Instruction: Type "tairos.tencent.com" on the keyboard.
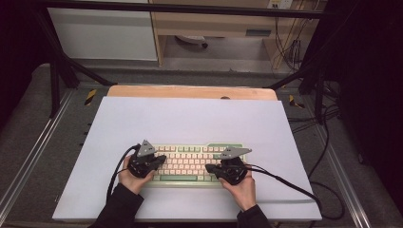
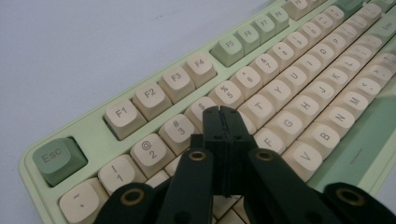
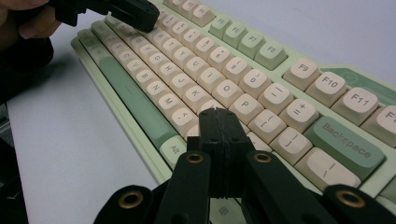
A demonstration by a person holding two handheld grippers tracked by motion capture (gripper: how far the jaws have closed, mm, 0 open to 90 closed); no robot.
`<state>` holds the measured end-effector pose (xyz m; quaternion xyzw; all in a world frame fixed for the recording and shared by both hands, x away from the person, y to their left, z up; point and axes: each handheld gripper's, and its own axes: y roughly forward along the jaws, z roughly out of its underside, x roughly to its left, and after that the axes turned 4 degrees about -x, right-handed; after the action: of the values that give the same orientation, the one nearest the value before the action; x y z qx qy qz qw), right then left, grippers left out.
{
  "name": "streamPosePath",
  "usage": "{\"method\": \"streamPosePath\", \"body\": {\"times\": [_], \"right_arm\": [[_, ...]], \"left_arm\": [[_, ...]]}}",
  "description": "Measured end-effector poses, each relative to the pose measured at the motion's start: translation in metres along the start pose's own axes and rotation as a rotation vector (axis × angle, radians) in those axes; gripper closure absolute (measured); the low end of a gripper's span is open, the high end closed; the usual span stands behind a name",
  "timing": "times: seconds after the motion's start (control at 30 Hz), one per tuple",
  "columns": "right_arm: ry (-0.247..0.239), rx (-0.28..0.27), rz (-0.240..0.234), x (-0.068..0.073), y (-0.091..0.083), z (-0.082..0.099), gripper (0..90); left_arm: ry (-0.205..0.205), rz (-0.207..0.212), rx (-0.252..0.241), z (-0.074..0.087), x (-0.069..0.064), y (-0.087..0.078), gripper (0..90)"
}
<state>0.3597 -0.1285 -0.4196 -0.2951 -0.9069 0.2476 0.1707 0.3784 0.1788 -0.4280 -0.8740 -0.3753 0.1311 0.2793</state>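
Note:
A pale green keyboard [image 1: 190,164] with cream keys lies near the front of the white table top. My left gripper [image 1: 161,160] hovers over the keyboard's left part, jaws shut with nothing between them. In the left gripper view the closed tips [image 2: 223,114] sit over the keys just below the number row of the keyboard [image 2: 261,88]. My right gripper [image 1: 209,168] hangs over the right part, also shut and empty. Its tips [image 3: 218,116] stand above the keys near P on the keyboard [image 3: 210,74]. The left gripper [image 3: 135,14] appears far off in the right gripper view.
The white board [image 1: 190,123] rests on a wooden table [image 1: 190,91]. Black frame bars [image 1: 57,61] and cables [image 1: 328,142] run around the table's sides. Bare board lies behind and beside the keyboard.

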Motion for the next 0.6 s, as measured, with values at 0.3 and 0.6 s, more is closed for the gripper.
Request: {"method": "streamPosePath", "body": {"times": [0.3,0.6], "right_arm": [[-0.005,0.001,0.001,-0.0005,-0.0004,-0.0002,90.0],[-0.007,-0.002,0.001,-0.0004,-0.0006,-0.0003,90.0]], "left_arm": [[0.0,0.004,0.001,0.0004,-0.0004,0.0007,90.0],[0.007,0.003,0.008,0.0014,-0.0008,0.0016,90.0]]}}
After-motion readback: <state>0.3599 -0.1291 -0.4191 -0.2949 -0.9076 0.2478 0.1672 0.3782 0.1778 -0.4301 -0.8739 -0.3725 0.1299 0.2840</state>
